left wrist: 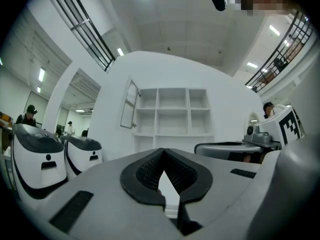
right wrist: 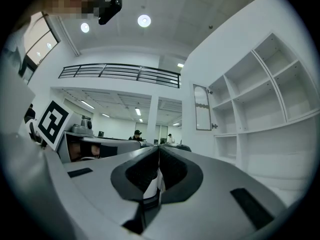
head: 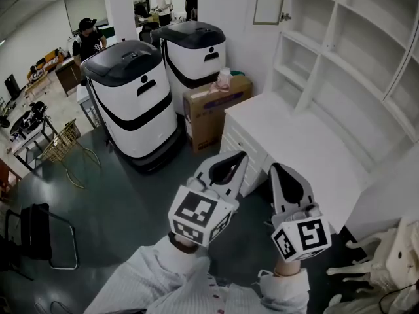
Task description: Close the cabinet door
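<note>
Facing white shelves (head: 340,51), left gripper (head: 240,156) and right gripper (head: 275,168) pressed together, empty, cabinet door (head: 270,0) open, box (head: 209,113) label unreadable

I'm working in a big robotics lab hall: two white robots (head: 134,100), a box (head: 211,113), a person (head: 88,38) by desks (head: 65,74), a mezzanine railing (right wrist: 120,72) and a mock-up cabinet (head: 325,51).
</note>
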The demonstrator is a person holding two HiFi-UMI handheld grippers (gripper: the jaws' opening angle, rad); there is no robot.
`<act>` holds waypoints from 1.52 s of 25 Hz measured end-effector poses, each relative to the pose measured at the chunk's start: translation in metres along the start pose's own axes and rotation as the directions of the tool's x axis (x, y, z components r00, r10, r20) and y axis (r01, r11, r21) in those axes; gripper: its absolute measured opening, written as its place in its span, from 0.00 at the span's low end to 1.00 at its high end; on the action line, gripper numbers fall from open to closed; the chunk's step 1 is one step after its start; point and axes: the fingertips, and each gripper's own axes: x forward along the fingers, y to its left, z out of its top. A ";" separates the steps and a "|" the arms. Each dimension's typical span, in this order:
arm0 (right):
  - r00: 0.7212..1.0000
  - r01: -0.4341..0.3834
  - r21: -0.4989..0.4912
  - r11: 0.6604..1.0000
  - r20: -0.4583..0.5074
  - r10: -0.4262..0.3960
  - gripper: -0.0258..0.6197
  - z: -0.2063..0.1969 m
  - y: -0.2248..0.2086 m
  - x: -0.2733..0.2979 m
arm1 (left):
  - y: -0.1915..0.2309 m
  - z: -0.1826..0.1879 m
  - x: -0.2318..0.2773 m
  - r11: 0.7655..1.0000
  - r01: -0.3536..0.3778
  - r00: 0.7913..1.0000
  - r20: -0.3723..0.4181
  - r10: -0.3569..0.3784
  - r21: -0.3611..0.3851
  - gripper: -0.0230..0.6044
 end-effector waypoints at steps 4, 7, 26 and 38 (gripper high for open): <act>1.000 0.011 -0.014 1.000 0.015 -0.011 0.06 0.001 -0.015 0.061 | 0.052 0.007 0.032 1.000 0.010 1.000 0.013 -0.010 0.023 0.05; 0.999 0.030 -0.005 1.000 0.018 -0.030 0.06 0.000 -0.024 0.095 | 0.084 0.008 0.048 1.000 0.016 1.000 0.007 -0.017 0.025 0.05; 0.993 0.106 0.009 0.994 -0.043 -0.106 0.06 -0.046 -0.091 0.222 | 0.204 -0.028 0.151 0.999 0.036 0.998 -0.054 -0.036 -0.003 0.05; 0.997 0.068 0.008 0.998 -0.034 -0.067 0.06 -0.051 -0.206 0.309 | 0.245 -0.018 0.290 1.000 0.000 0.999 -0.036 0.001 0.009 0.05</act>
